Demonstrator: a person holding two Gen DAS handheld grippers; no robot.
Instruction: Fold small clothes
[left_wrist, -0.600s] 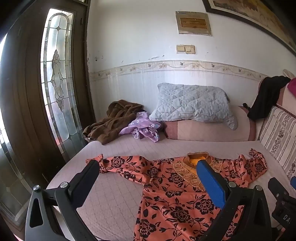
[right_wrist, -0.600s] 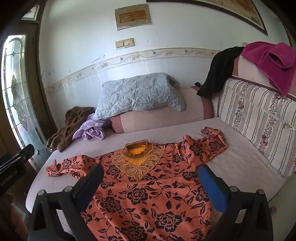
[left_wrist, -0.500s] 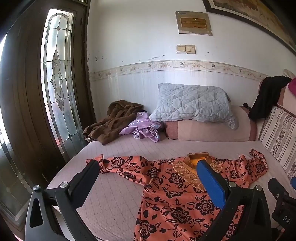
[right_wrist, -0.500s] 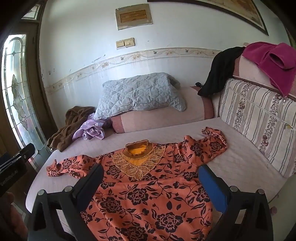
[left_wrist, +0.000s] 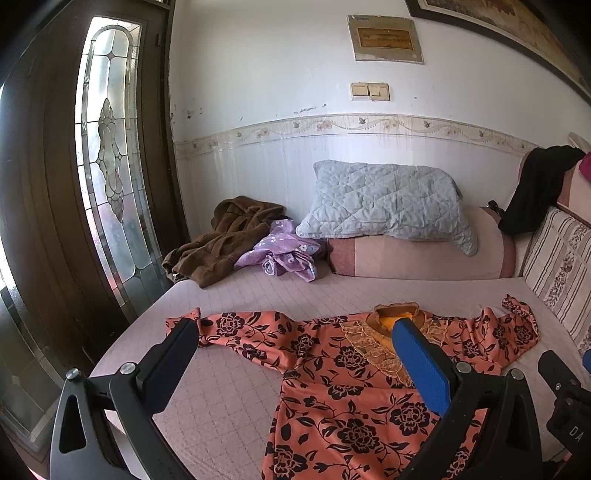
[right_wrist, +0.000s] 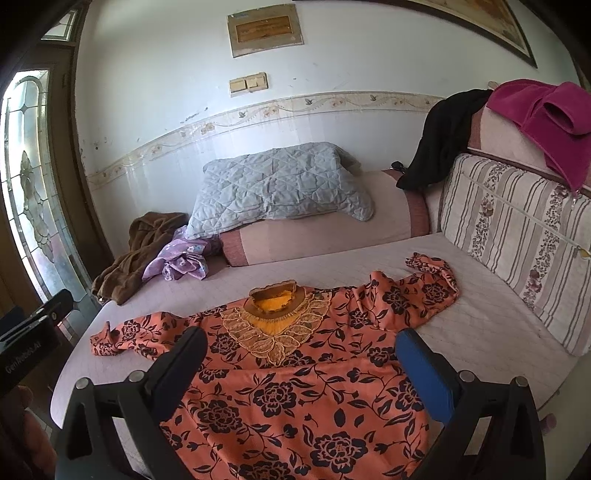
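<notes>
An orange dress with black flowers lies spread flat on the pink quilted bed, both sleeves out, its yellow collar toward the wall. The same dress fills the lower right of the left wrist view. My left gripper hovers open above the dress's left sleeve and chest, holding nothing. Over the dress's middle my right gripper hangs wide open and empty too. The dress's hem is cut off below both views.
A brown garment and a purple flowered one lie heaped at the bed's far left corner. A grey quilted pillow rests on a pink bolster. Striped cushions line the right side, with black and magenta clothes draped above.
</notes>
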